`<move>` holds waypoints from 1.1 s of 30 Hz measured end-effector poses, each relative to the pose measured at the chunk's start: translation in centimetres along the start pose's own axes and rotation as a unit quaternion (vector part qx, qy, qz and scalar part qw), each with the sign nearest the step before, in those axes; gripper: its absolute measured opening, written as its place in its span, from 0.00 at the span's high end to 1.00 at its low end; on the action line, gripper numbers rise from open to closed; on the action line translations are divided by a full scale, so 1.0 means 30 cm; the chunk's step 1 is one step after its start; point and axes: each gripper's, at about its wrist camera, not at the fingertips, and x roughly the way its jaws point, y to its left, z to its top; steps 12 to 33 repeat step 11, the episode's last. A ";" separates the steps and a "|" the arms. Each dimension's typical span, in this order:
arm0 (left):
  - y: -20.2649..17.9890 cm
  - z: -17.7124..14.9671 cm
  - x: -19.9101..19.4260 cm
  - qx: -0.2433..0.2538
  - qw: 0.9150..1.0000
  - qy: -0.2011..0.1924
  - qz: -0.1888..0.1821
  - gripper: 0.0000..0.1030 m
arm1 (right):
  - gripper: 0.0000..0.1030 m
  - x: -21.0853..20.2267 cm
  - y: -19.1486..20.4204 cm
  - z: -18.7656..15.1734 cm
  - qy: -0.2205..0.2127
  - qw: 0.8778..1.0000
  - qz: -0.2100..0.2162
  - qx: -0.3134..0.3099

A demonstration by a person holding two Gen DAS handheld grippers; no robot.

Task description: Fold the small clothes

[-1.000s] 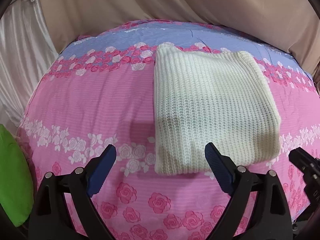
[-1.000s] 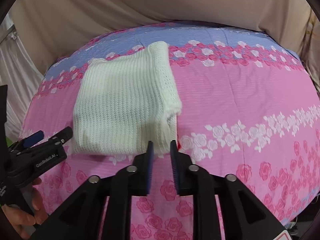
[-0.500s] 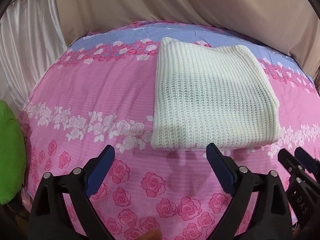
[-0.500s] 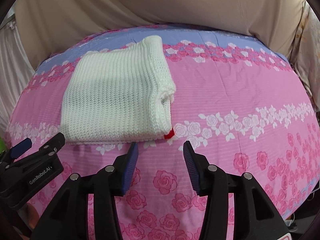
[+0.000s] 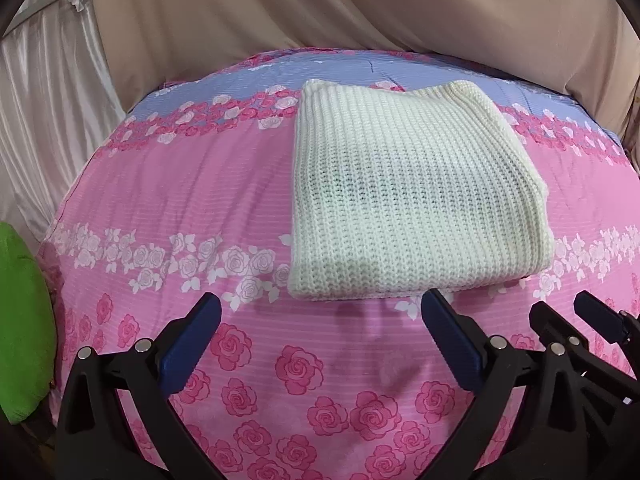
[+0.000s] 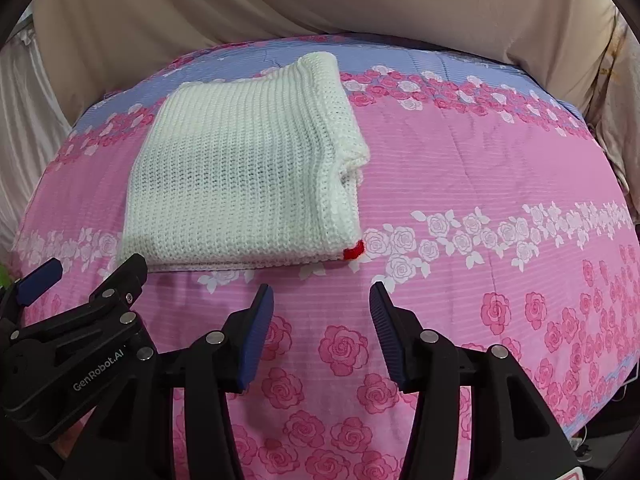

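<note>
A cream knitted garment [image 5: 408, 184] lies folded into a thick rectangle on the pink rose-print bed cover [image 5: 168, 184]. In the right wrist view the same garment [image 6: 240, 172] shows a small red tag [image 6: 354, 251] at its near right corner. My left gripper [image 5: 320, 316] hangs open just short of the garment's near edge, nothing between its fingers. My right gripper [image 6: 322, 300] is open too, a little in front of the garment's near right corner and apart from it. Each gripper appears at the edge of the other's view.
Beige draped cloth [image 5: 360, 12] backs the bed, with pale satin curtain [image 5: 44, 92] at the left. A green cushion [image 5: 20, 328] sits at the left edge of the bed. The bed cover [image 6: 500, 184] stretches right of the garment.
The right gripper went from shut at the garment's near right corner to open and drew back. The left gripper also pulled back from the garment, staying open.
</note>
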 end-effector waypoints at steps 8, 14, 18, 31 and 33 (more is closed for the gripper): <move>-0.018 0.001 -0.005 0.007 1.000 0.000 0.015 0.06 | 0.52 -0.010 0.010 0.004 -0.005 1.000 -0.011 -0.002; -0.017 -0.001 -0.001 0.006 1.000 0.006 0.014 0.07 | 0.52 -0.009 0.017 0.001 -0.003 1.000 -0.013 -0.003; -0.017 -0.001 -0.001 0.006 1.000 0.006 0.014 0.07 | 0.52 -0.009 0.017 0.001 -0.003 1.000 -0.013 -0.003; -0.017 -0.001 -0.001 0.006 1.000 0.006 0.014 0.07 | 0.52 -0.009 0.017 0.001 -0.003 1.000 -0.013 -0.003; -0.017 -0.001 -0.001 0.006 1.000 0.006 0.014 0.07 | 0.52 -0.009 0.017 0.001 -0.003 1.000 -0.013 -0.003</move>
